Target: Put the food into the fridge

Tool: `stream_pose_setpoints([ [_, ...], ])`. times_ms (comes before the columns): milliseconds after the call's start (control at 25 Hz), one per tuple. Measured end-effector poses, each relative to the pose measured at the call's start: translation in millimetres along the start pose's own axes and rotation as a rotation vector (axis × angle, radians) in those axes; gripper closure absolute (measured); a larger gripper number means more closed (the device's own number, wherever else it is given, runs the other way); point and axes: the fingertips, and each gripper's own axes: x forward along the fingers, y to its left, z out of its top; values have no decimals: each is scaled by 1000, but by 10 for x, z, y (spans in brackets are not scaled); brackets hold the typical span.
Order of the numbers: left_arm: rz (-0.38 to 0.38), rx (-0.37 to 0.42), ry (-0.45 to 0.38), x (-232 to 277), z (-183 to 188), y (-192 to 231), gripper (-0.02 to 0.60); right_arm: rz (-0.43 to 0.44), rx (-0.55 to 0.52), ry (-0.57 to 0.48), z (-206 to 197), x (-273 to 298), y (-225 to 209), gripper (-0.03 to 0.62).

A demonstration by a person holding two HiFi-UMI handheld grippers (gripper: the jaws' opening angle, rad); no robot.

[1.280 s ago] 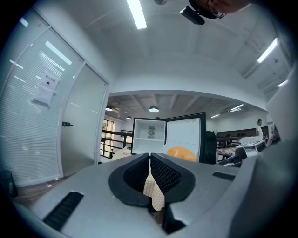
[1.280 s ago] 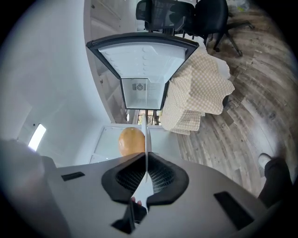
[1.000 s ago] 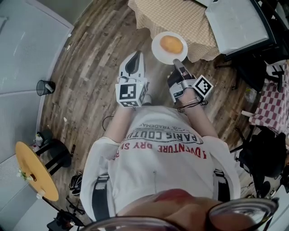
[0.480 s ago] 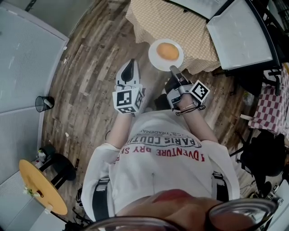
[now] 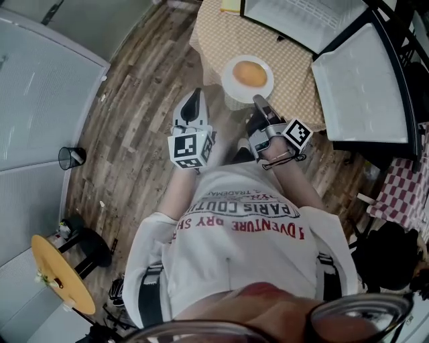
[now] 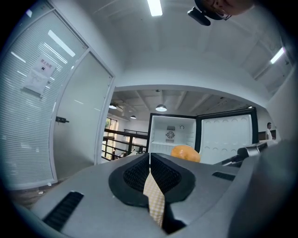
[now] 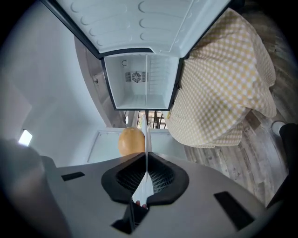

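Observation:
A white plate [image 5: 233, 83] with an orange bun [image 5: 249, 73] on it hangs in the air in front of the person. My right gripper [image 5: 257, 101] is shut on the plate's near rim. In the right gripper view the plate [image 7: 147, 135] shows edge-on between the pads, with the bun [image 7: 131, 142] to its left. My left gripper [image 5: 194, 98] is shut and holds nothing, to the left of the plate. The small fridge [image 5: 295, 20] stands open ahead, its white inside bare, with its door [image 5: 362, 74] swung to the right.
A table under a yellow checked cloth [image 5: 214, 33] stands just left of the fridge, below the plate. A glass wall [image 5: 40, 100] runs along the left. On the wooden floor stand a black bin [image 5: 70, 158] and a round yellow table [image 5: 60, 275].
The person has stepped towards the fridge with the plate held out. The fridge and its door now fill more of the top of the head view.

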Motion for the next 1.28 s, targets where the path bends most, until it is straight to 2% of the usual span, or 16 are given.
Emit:
stream_pose_setpoints([
  [320,21,9,-25,979,216,-241,554,31,-34,43,868,612,211,559],
  [680,-32,40,15,1831,175,-348,554,17,-11,8,1448,1015,112,559],
  [800,-86,68,16,2135,207,-386,554,22,-9,-42,1616,1144,140,559],
  [1280,-394,77,51,3464,322,-476,554,12,18,-339,2320,1617,171,559],
])
